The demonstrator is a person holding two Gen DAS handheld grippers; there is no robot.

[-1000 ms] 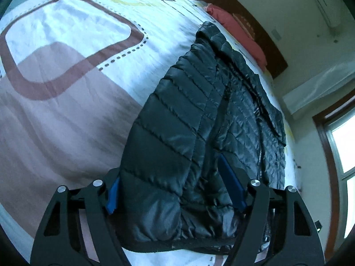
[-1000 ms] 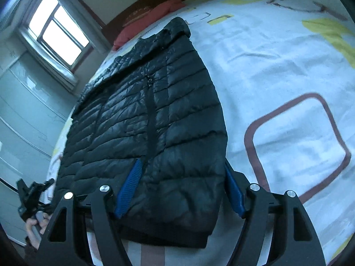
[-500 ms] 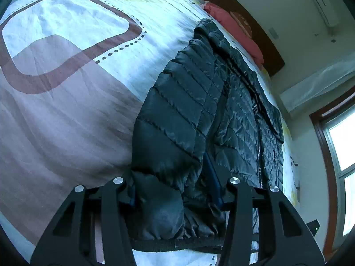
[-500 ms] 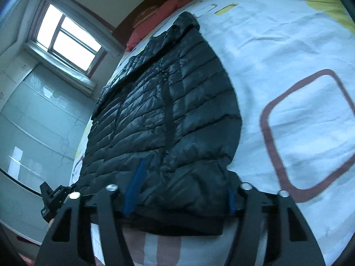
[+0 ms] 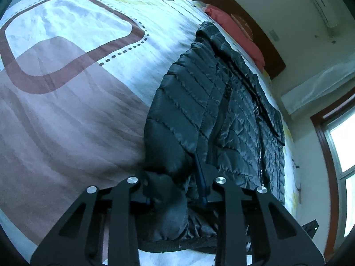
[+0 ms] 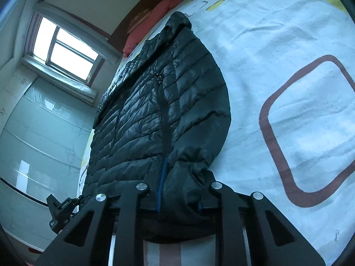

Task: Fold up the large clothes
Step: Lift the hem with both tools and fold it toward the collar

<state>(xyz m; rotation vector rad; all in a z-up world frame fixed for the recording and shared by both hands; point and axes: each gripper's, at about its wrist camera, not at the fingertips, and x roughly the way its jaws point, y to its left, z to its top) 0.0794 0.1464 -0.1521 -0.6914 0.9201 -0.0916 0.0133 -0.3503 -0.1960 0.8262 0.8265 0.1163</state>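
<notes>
Lengthwise on bedspread (image 5: 73, 115), jacket (image 5: 199, 102) hood far.

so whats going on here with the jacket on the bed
A person is folding a black quilted puffer jacket spread on a patterned bedsheet. The left gripper and right gripper each clamp a bunched corner of the jacket's bottom hem. The jacket lies mostly flat, not yet folded.

Left gripper (image 5: 175, 190): matte black angular frame, triangular cut-outs, four round silver screw heads, blue finger pads (image 5: 200, 177). Right gripper (image 6: 179, 197): same black frame, triangular cut-outs, four silver screws, blue pad (image 6: 161, 186) strips inside.
</notes>
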